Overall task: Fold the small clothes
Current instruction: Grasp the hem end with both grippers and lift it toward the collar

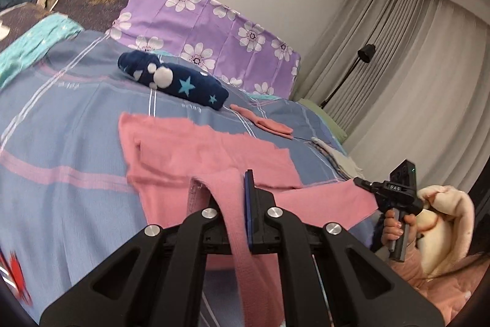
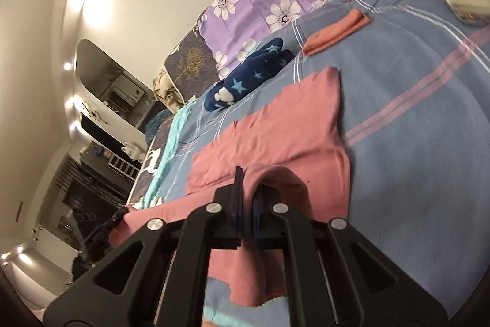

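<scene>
Left gripper jaws clamped on pink garment edge, right gripper jaws likewise, over blue bedspread

Left gripper & right gripper: both jaws clamped tight on pink cloth, tilted slightly down (hand wraps right grip's handle).

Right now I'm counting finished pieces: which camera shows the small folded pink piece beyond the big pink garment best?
The right wrist view: the small folded pink piece lies there in full, its folded shape clear on the blue bedspread. The left wrist view shows it farther off, flatter and thinner, so its folds are hard to read.
</scene>
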### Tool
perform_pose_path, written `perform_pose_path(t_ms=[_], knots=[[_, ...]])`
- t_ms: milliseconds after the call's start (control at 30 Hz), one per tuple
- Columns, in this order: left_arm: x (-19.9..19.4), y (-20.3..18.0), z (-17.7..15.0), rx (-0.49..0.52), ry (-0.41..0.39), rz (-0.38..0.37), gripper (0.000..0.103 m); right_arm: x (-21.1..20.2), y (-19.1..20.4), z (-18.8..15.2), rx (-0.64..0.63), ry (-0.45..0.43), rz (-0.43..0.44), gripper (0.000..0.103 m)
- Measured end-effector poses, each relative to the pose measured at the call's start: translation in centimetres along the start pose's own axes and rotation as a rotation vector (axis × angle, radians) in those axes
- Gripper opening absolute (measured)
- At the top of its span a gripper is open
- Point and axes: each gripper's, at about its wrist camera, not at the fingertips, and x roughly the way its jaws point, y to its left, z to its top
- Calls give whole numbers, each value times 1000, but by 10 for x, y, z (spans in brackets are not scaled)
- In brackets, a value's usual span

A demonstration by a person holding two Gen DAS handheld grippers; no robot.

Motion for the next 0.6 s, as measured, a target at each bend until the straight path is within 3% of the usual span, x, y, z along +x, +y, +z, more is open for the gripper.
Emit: perform_pose_path(t_ms=[267, 300, 433, 567, 600], knots=[[93, 40, 76, -7, 44, 72, 4, 97, -24, 84, 7, 5, -128, 5], [113, 52, 81, -17, 61, 108, 4, 108, -29, 89, 14, 13, -152, 5], [181, 98, 75, -80, 159, 222, 4, 170, -70, 93, 72, 122, -262, 9], [204, 133, 58, -172, 208, 236, 4, 184, -90, 84, 102, 172, -249, 13], [202, 136, 55, -180, 208, 228, 4, 182, -91, 83, 99, 176, -235, 20]])
